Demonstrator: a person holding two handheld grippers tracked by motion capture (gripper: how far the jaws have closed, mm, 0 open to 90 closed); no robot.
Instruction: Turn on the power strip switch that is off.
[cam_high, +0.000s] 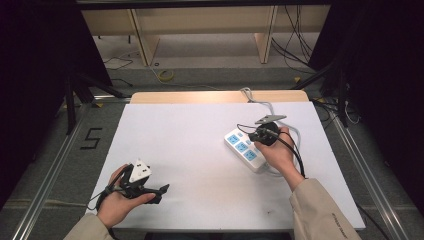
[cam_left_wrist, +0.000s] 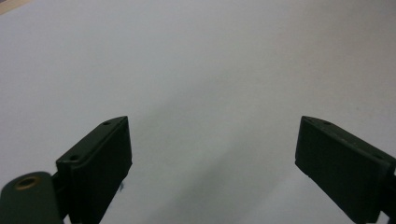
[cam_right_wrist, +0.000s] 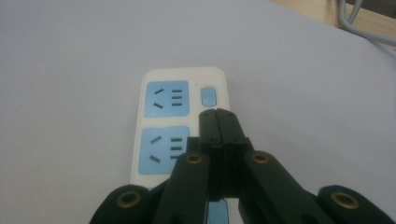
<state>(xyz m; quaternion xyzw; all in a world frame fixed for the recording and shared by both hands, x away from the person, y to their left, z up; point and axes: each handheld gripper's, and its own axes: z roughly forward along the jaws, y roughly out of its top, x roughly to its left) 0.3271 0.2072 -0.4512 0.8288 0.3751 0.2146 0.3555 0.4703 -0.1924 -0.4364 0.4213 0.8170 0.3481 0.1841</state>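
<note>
A white power strip (cam_high: 243, 146) with blue socket faces lies right of the table's centre, angled toward the far left. My right gripper (cam_high: 253, 137) hovers over its far end, held in a hand. In the right gripper view the jaws are pressed together with nothing between them, and the gripper (cam_right_wrist: 217, 115) ends just short of the strip's small blue switch (cam_right_wrist: 208, 96) on the power strip (cam_right_wrist: 161, 77). My left gripper (cam_high: 161, 194) rests near the table's front left corner, pointing right. Its jaws stand wide apart, and the gripper (cam_left_wrist: 212, 163) has only bare white table before it.
The strip's grey cable (cam_high: 252, 97) runs off the far edge of the white table sheet (cam_high: 190, 130). Beyond lie a wooden table edge (cam_high: 200, 96), floor cables and a wooden frame. A black "5" mark (cam_high: 91, 138) sits on the floor at left.
</note>
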